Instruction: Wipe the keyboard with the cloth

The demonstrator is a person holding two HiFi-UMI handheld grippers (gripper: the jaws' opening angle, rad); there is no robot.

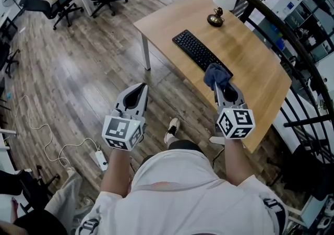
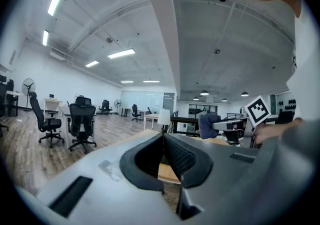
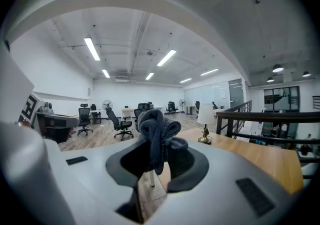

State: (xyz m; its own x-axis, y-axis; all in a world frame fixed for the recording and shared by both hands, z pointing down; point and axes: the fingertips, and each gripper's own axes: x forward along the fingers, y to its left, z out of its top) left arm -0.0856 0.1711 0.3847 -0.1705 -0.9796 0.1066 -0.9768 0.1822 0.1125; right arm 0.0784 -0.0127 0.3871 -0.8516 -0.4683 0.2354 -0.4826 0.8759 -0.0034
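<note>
right hand-held gripper (image 1: pixel 219 85) clamps cloth (image 1: pixel 216 74) near desk (image 1: pixel 261 80) edge | left hand-held gripper (image 1: pixel 141 87) closed, empty

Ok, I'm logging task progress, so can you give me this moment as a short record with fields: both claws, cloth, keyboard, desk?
left claw: shut, empty, off the desk, above the floor
right claw: shut on the cloth
cloth: dark blue, bunched, at the keyboard's near end; contact unclear
keyboard: black, lying on the wooden desk
also on desk: table lamp, white shade, at the far edge
</note>
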